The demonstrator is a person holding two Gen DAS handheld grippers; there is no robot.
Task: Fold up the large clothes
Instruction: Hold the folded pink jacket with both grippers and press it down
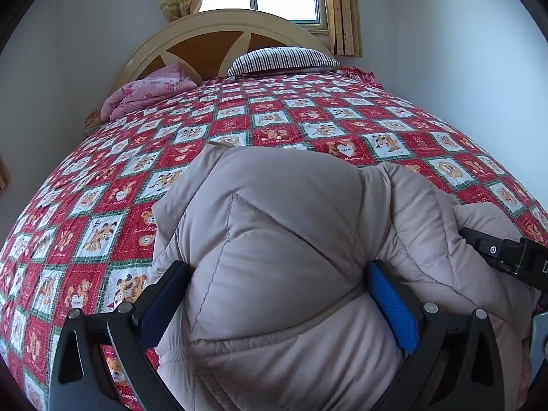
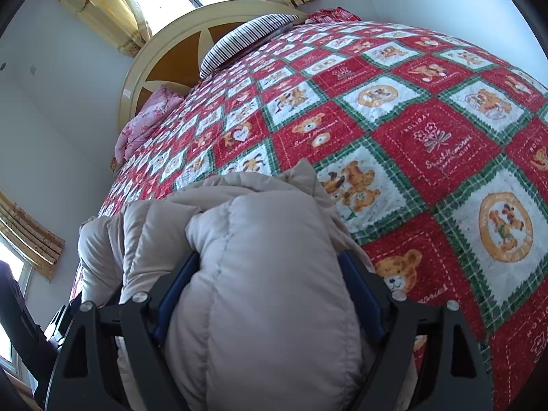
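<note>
A beige quilted puffer jacket [image 1: 274,239] lies bunched on the red patchwork bedspread [image 1: 239,120] at the near end of the bed. My left gripper [image 1: 277,277] is shut on a thick fold of the jacket, its blue pads pressed on both sides. My right gripper [image 2: 270,274] is shut on another thick fold of the same jacket [image 2: 260,274]. The right gripper's black body shows at the right edge of the left wrist view [image 1: 513,257]. The jacket fills the space between each pair of fingers and hides the bed below.
The bedspread [image 2: 428,130] stretches ahead to a round cream headboard [image 1: 219,30]. A striped pillow [image 1: 284,58] and a pink folded quilt [image 1: 147,89] lie at the head. A window with yellow curtains [image 1: 342,10] is behind. White walls stand on both sides.
</note>
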